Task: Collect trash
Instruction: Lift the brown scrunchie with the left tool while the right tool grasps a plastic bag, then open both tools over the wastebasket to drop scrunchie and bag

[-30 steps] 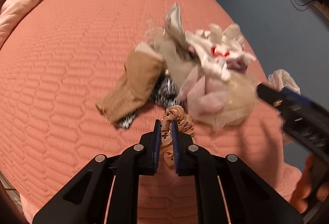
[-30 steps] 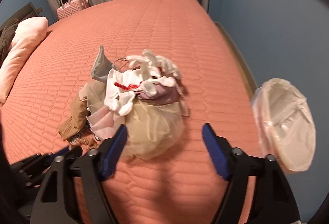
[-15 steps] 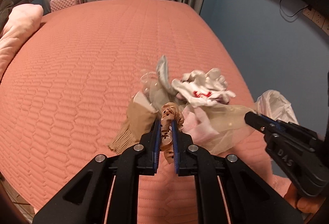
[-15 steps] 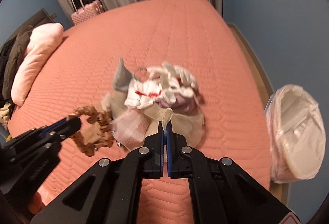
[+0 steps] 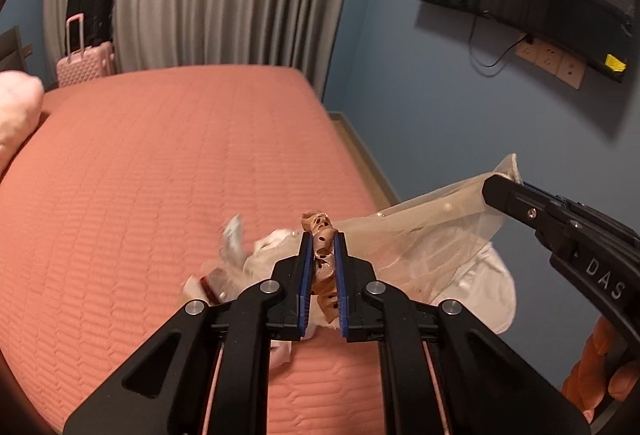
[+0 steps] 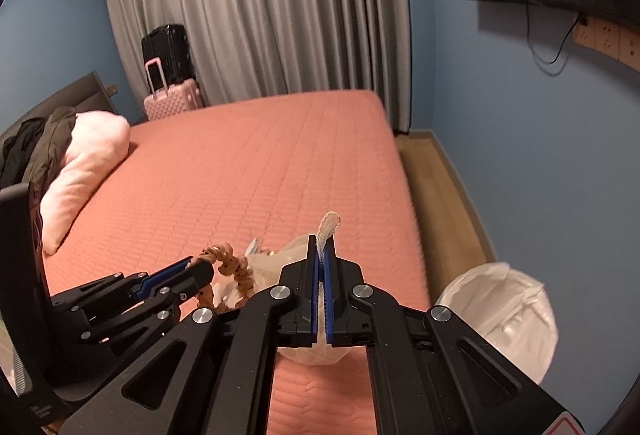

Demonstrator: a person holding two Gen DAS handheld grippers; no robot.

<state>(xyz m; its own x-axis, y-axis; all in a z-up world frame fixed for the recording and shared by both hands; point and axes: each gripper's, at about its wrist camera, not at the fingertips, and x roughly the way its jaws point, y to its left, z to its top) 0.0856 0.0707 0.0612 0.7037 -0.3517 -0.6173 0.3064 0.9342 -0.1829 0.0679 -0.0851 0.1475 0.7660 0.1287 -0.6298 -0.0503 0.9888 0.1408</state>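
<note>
Two pieces of trash are held up above the bed (image 5: 140, 195), one in each claw. A brown spotted scrunchie (image 5: 322, 263) is clamped between the blue pads of the left claw (image 5: 321, 275); in the right wrist view the same scrunchie (image 6: 232, 267) is seen hanging from the left claw (image 6: 192, 269) at the left. A sheer beige fabric piece (image 5: 420, 231) is pinched at its edge by the right claw (image 5: 500, 183), whose jaws are pressed tightly on a thin strip of it (image 6: 326, 231), and the rest is draped down from there. Under the claws, a blurred heap of white and pale items (image 5: 256, 255) is seen low over the salmon quilted cover. A bin lined with a white bag (image 6: 504, 311) is set on the floor just beside the bed's right edge. A pink pillow (image 6: 88, 163) is laid at the head, and a pink suitcase (image 6: 172, 99) with a black one on top is stood by the grey curtain (image 6: 260, 15).
</note>
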